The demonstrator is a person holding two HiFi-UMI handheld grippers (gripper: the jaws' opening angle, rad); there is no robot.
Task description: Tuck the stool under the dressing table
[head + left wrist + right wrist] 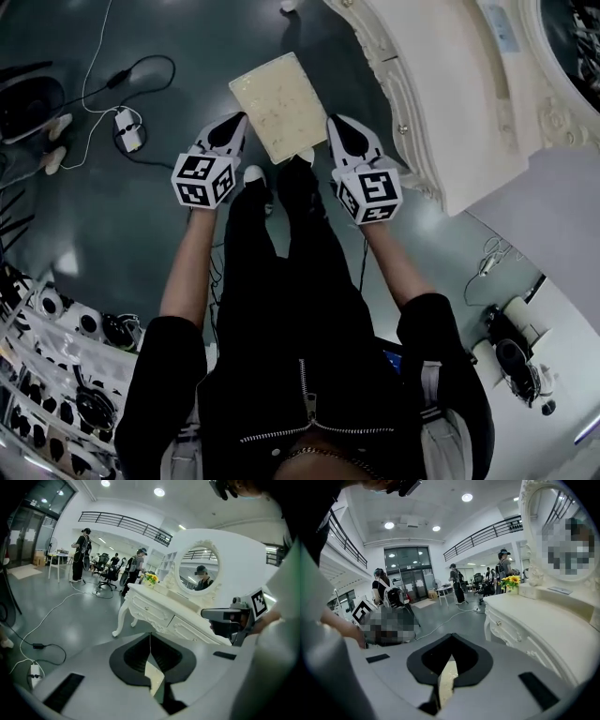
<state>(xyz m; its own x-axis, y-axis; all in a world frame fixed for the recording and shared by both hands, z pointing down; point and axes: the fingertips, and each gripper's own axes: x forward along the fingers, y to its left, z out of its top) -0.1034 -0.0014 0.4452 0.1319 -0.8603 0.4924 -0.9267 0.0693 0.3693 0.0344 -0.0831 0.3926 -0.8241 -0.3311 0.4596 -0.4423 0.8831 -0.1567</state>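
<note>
Stool (278, 103) is standing on the floor (169, 178) beside the dressing table (450, 103), not under it.
Left gripper (236, 122) and right gripper (336, 124) are flanking its near end, both jaws clenched together, empty.

You stand on a glossy dark-grey floor (141, 216), with a white cable (89, 80) and a power strip (128, 129) lying off to your left. Around you is a tall white hall with round ceiling lights (159, 491), a dark balcony railing (126, 524) along the upper wall and glass doors (405, 581) at the far end. Across the room, people (83, 550) stand among a white table (58, 555) and office chairs (111, 573).
</note>
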